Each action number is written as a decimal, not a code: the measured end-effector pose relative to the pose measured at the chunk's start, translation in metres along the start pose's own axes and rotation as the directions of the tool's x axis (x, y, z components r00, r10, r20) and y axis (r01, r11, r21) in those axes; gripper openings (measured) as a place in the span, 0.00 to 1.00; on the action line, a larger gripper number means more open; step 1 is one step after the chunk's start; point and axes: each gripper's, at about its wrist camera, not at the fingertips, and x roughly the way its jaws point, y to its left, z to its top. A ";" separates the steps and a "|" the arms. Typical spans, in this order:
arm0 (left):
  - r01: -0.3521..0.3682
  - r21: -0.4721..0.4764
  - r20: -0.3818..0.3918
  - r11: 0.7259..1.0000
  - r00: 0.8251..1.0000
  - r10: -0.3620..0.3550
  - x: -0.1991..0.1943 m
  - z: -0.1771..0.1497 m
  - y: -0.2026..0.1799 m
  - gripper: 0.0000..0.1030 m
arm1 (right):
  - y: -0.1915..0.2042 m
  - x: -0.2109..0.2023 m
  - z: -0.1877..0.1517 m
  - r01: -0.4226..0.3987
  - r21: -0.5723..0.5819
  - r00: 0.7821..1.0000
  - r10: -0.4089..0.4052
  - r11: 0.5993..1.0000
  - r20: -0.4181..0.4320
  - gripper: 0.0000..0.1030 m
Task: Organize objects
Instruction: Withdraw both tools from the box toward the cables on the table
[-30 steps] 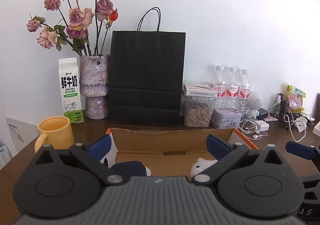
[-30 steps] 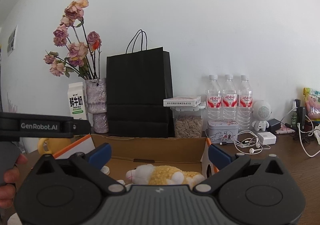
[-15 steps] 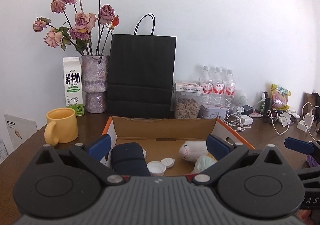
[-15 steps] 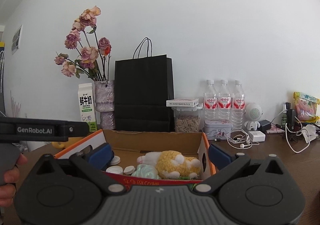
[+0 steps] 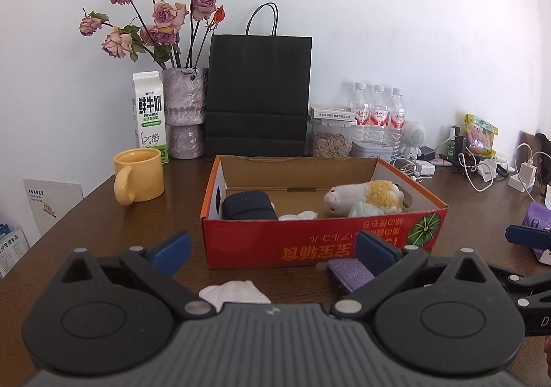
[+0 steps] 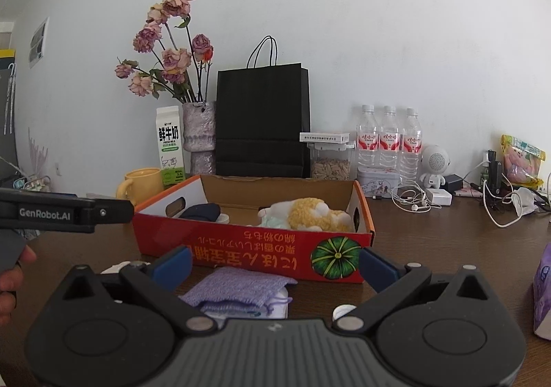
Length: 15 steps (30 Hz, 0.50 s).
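- Both tongs, left gripper (image 5: 273,251) and right gripper (image 6: 274,262), hover with jaws spread wide, holding nothing.
- Purple knitted pouch (image 6: 237,289) lies on the table (image 6: 430,235), just before the red cardboard box (image 6: 248,251) (a plush sheep (image 6: 310,213) rests inside).
- Crumpled white tissue (image 5: 234,291) lies near the left one.

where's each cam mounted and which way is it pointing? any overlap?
Left wrist: on the left claw, facing forward over the brown table at the red cardboard box and white wall; its open blue-padded jaws show, right claw's tip at right edge.
Right wrist: on the right claw, same heading, further right; open jaws, left claw's arm and a hand at left.
Shared: box, black paper bag, purple knitted pouch.
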 end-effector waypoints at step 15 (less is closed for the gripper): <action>0.005 0.002 -0.085 1.000 0.996 -0.004 -0.030 -0.038 0.014 1.00 | 0.014 -0.033 -0.038 -0.006 0.003 0.993 0.006 1.000 -0.121 1.00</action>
